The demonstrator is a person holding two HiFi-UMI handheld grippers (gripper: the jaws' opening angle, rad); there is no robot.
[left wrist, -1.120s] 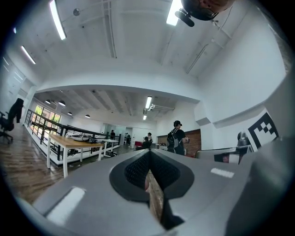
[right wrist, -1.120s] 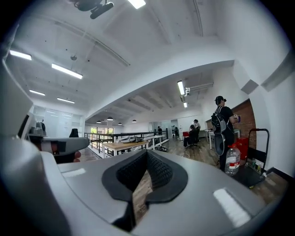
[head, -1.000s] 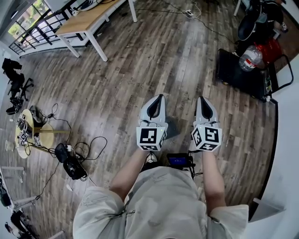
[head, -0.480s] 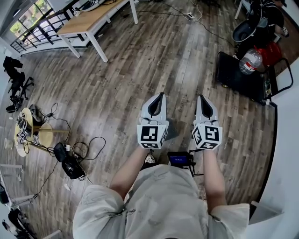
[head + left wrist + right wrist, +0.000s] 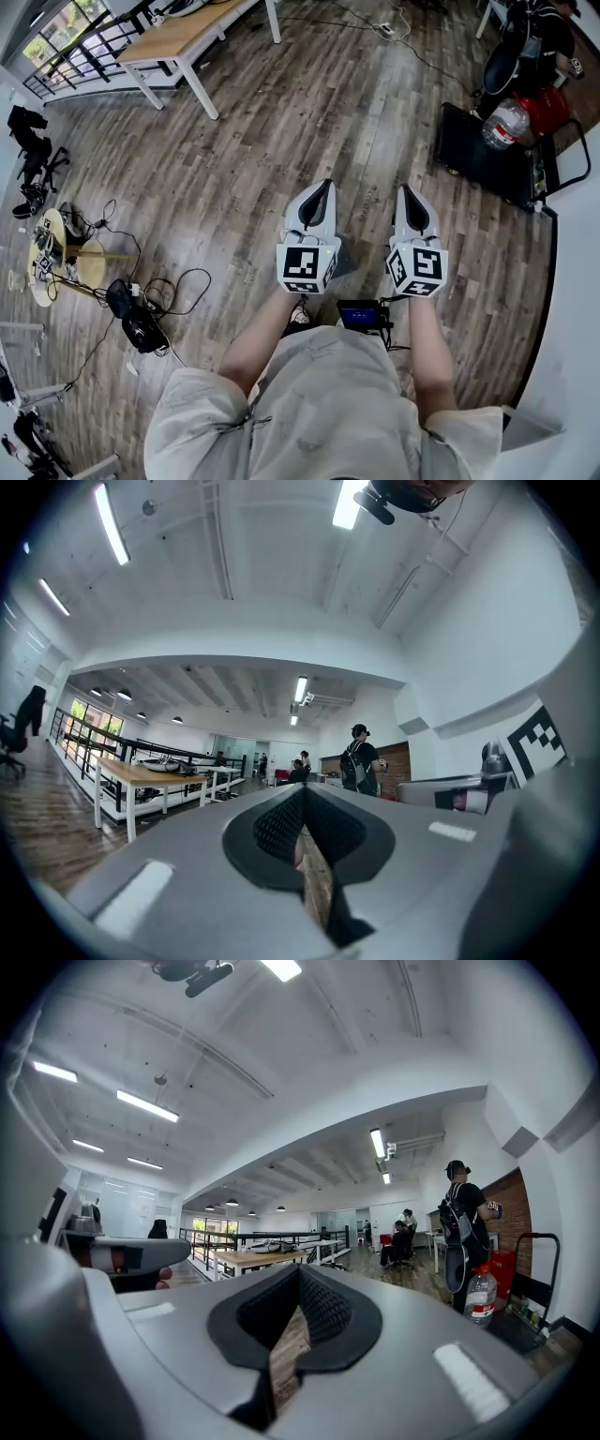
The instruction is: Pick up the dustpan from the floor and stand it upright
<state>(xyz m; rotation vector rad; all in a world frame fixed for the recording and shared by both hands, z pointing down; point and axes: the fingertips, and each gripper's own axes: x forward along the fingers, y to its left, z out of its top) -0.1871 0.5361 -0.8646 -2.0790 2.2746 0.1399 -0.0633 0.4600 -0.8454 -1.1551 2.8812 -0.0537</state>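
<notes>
I cannot make out a dustpan in any view. In the head view my left gripper (image 5: 317, 186) and right gripper (image 5: 405, 190) are held side by side at waist height over the wood floor (image 5: 253, 187), pointing forward and level. Both are shut with nothing between the pads. The left gripper view shows the left gripper (image 5: 302, 795) with its dark pads meeting at the tip, aimed across the open room. The right gripper (image 5: 300, 1275) looks the same in its own view, pads together and empty.
A wooden table (image 5: 183, 33) stands far left. Cables and a black device (image 5: 136, 323) lie on the floor at left beside a round stand (image 5: 56, 258). At right is a black flat cart (image 5: 483, 145) with a water bottle (image 5: 506, 120), a person with a backpack (image 5: 530, 33) and a white wall (image 5: 572, 309).
Both grippers have moved a little forward over the floor, still side by side and shut. The floor clutter at left has slid slightly as the view shifted.
</notes>
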